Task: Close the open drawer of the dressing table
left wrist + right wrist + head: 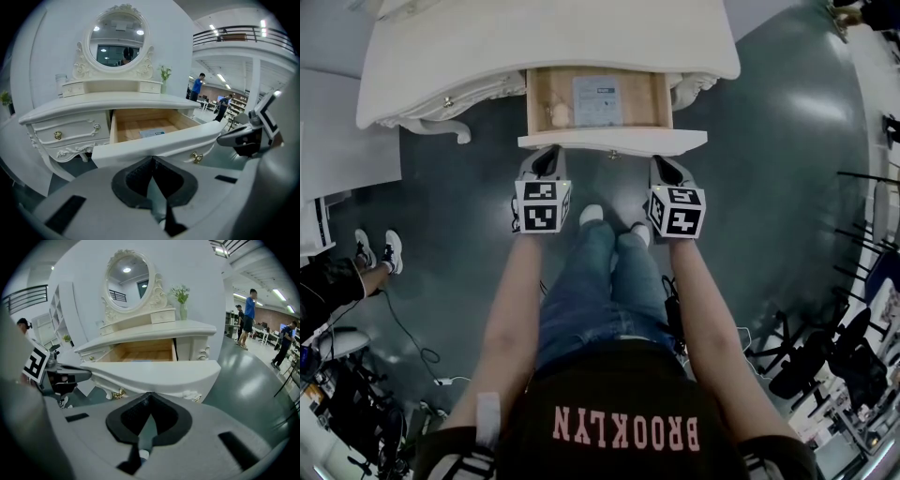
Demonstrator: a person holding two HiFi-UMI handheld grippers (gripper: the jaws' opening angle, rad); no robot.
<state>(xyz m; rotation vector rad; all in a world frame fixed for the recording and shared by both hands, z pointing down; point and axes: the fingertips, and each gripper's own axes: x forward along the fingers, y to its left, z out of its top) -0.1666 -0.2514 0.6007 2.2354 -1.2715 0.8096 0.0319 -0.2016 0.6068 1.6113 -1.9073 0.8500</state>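
The white dressing table [469, 56] has its middle drawer [598, 101] pulled out, showing a wooden inside with a paper sheet [597, 100] and a small pale object [560, 114]. The white drawer front [612, 142] carries a brass knob [196, 157]. My left gripper [546, 161] is shut, its tips just before the left part of the drawer front [154, 140]. My right gripper [664, 169] is also shut, tips close to the front's right part [154, 371]. Whether either touches the front is unclear. Nothing is held in either gripper.
An oval mirror [117, 42] and a vase with flowers [182, 310] stand on the table top. My feet [592, 216] are under the drawer. Another person's shoes [377, 251] and cables [403, 337] lie at the left. Dark chairs [825, 361] stand at the right.
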